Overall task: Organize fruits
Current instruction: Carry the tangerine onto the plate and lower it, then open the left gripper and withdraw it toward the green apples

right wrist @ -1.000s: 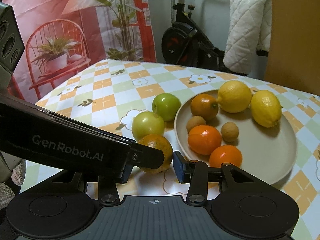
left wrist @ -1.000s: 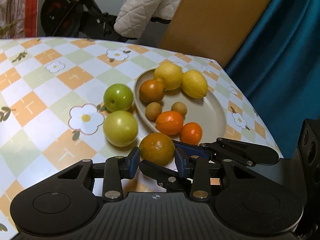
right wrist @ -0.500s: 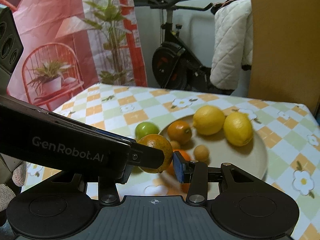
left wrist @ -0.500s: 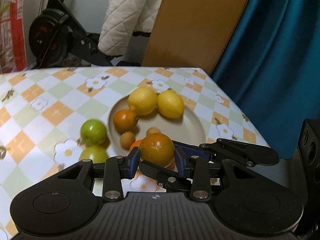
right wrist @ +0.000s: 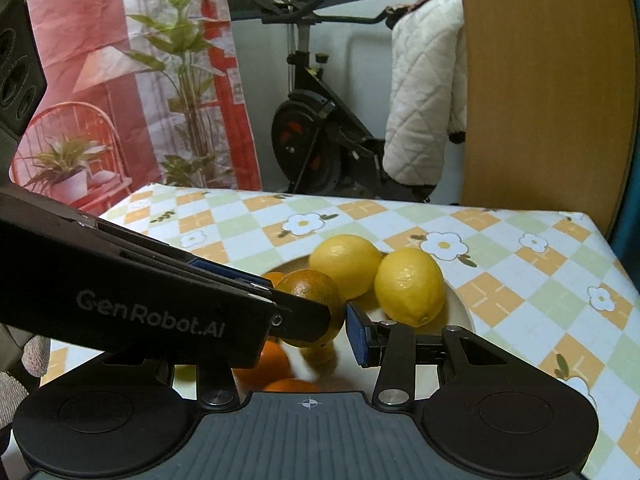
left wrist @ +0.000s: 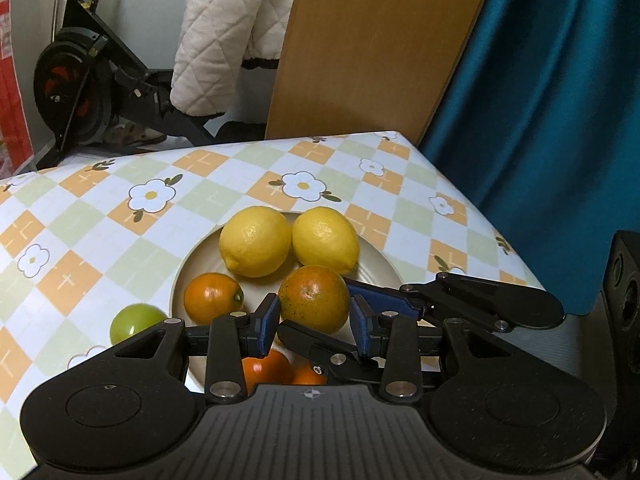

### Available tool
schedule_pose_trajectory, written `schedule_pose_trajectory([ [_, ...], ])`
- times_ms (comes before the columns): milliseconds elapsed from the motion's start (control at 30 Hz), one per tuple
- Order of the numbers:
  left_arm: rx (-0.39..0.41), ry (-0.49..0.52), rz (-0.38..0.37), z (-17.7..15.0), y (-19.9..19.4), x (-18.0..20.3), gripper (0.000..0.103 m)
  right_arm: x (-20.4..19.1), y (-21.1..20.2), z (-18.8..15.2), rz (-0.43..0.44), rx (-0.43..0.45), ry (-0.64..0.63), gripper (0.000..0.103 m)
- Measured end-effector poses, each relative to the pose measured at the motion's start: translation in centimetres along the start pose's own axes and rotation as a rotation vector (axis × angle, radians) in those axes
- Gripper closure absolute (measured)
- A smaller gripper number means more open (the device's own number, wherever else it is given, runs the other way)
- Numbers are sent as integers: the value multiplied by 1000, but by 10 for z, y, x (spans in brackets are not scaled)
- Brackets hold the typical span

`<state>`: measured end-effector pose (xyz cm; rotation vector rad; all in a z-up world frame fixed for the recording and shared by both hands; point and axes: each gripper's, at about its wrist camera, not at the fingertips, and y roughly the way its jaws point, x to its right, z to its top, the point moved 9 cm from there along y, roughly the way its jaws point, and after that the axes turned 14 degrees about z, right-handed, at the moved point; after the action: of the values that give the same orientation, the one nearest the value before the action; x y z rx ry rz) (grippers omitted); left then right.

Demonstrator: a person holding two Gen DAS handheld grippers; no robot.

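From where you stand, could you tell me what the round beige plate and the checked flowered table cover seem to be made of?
The round beige plate looks like glazed ceramic: smooth and pale, with a soft sheen, though melamine is possible. The checked flowered table cover looks like wipeable vinyl or oilcloth: a flat printed pattern, faintly glossy, with no visible weave.

The speckled orange (left wrist: 314, 299) sits mid-frame, raised over the beige plate (left wrist: 384, 270). Two yellow lemons (left wrist: 255, 241) lie side by side at the plate's far edge, a smaller orange (left wrist: 212, 298) at its left. A green apple (left wrist: 136, 321) is on the cloth, lower left.
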<state>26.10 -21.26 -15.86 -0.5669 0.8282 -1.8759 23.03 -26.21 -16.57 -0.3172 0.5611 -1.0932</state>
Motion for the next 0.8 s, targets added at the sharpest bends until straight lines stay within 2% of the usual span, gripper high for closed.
schedule_pose_trajectory([
  [367, -32, -16, 16, 11, 30, -13, 63, 22, 37, 3, 14, -27, 17, 64],
  [800, -49, -26, 14, 7, 41, -15, 62, 24, 48, -7, 26, -54, 38, 63],
])
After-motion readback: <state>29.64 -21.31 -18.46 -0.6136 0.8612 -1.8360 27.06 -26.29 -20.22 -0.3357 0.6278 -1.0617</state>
